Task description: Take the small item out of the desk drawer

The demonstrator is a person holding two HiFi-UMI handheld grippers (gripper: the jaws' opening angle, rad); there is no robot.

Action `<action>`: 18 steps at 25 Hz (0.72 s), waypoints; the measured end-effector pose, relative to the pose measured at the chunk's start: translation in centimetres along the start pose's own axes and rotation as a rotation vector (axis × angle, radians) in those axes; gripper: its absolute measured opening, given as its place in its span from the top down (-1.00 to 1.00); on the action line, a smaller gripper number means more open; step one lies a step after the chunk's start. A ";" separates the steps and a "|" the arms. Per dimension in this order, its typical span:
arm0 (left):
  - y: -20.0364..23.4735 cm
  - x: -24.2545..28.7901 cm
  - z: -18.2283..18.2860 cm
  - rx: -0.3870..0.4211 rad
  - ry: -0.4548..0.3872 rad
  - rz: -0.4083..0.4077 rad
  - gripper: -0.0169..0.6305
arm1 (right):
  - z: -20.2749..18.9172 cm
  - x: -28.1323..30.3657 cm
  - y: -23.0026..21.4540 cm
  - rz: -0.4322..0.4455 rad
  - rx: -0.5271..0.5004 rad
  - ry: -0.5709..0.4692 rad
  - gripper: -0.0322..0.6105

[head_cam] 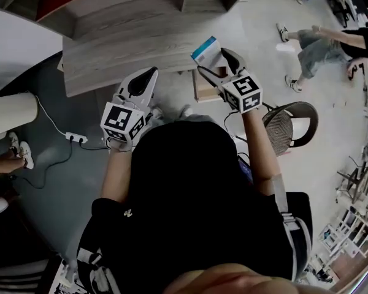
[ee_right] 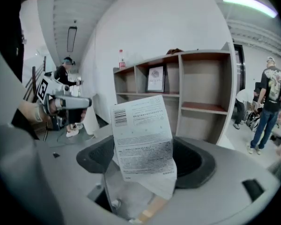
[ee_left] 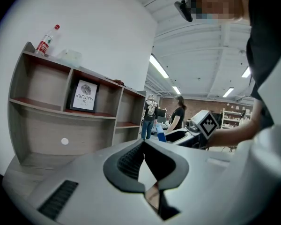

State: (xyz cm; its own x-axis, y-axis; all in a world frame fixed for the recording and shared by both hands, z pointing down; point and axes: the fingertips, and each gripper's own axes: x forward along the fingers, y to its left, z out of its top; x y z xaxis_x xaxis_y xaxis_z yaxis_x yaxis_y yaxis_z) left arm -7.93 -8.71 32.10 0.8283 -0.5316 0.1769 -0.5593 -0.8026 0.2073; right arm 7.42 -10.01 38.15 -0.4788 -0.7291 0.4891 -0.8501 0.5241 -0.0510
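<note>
Progress | we hold the small printed packet (ee_right: 143, 135) clamped in right gripper (head_cam: 212, 61) fingers, above the open drawer (head_cam: 203, 94) | left gripper (ee_left: 143, 144) fingers closed, empty | removal looks done

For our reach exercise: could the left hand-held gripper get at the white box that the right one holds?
Probably yes: the box sticks up free above the right hand-held gripper, nothing lies between; the left hand-held gripper is shut, though.

Print on the packet (ee_right: 143, 139) is too small to read, and its lower end is hidden between the jaws of the right gripper (ee_right: 145, 162). That gripper partly covers the drawer (head_cam: 203, 93) beneath it.
</note>
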 end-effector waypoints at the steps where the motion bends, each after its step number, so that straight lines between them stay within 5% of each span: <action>1: 0.1 0.0 0.3 0.002 -0.005 0.000 0.92 | 1.4 -0.6 0.2 0.002 0.016 -0.050 -0.31; 8: 0.2 0.0 2.2 0.012 -0.045 0.000 0.92 | 8.6 -4.6 1.2 0.011 0.081 -0.288 -0.31; 18: -0.1 -0.7 5.1 0.003 -0.103 -0.003 0.92 | 12.5 -8.6 1.7 0.018 0.160 -0.443 -0.31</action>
State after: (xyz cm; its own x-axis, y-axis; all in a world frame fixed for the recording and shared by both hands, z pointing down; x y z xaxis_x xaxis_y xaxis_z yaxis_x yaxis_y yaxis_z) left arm -8.28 -9.69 27.08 0.8291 -0.5539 0.0764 -0.5568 -0.8051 0.2045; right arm 7.40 -8.34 22.97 -0.5119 -0.8562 0.0700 -0.8472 0.4896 -0.2064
